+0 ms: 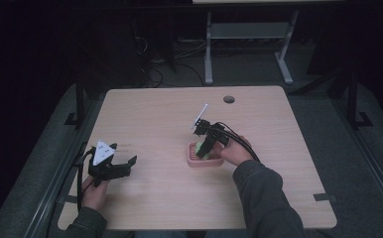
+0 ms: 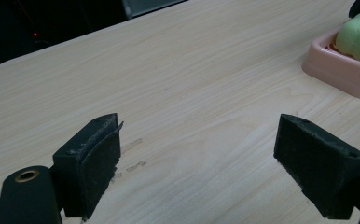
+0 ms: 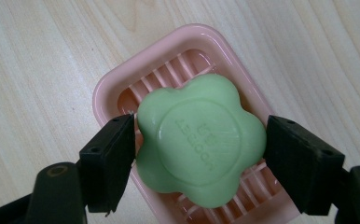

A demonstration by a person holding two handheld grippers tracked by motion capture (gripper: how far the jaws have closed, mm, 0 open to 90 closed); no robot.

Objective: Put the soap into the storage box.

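Green flower-shaped soap bar (image 3: 200, 142) sits in a pink slatted soap dish (image 3: 114, 84) on the light wood table (image 1: 155, 124), right of centre, nearer the person's side than the far edge. Embossed lettering on top of the soap, too blurred to read.

R gripper (image 1: 205, 150) is over the dish, tipped down onto it, held by the person's right hand (image 1: 236, 152). In the right gripper view its two black jaws sit either side of the soap: left jaw touching or just at the soap's edge, right jaw against the opposite lobe. Looks clamped on the soap, jaws at approx the soap's width. Can't tell if the soap is lifted off the slats or resting on them.

L gripper (image 1: 130, 163) is well apart, near the table's left-near corner, held low over the wood by the left hand (image 1: 94, 194). Jaws wide apart, nothing between them, only bare wood w/ a couple of faint scuff marks (image 2: 134, 156). In the left gripper view the dish and soap show far off at upper right.
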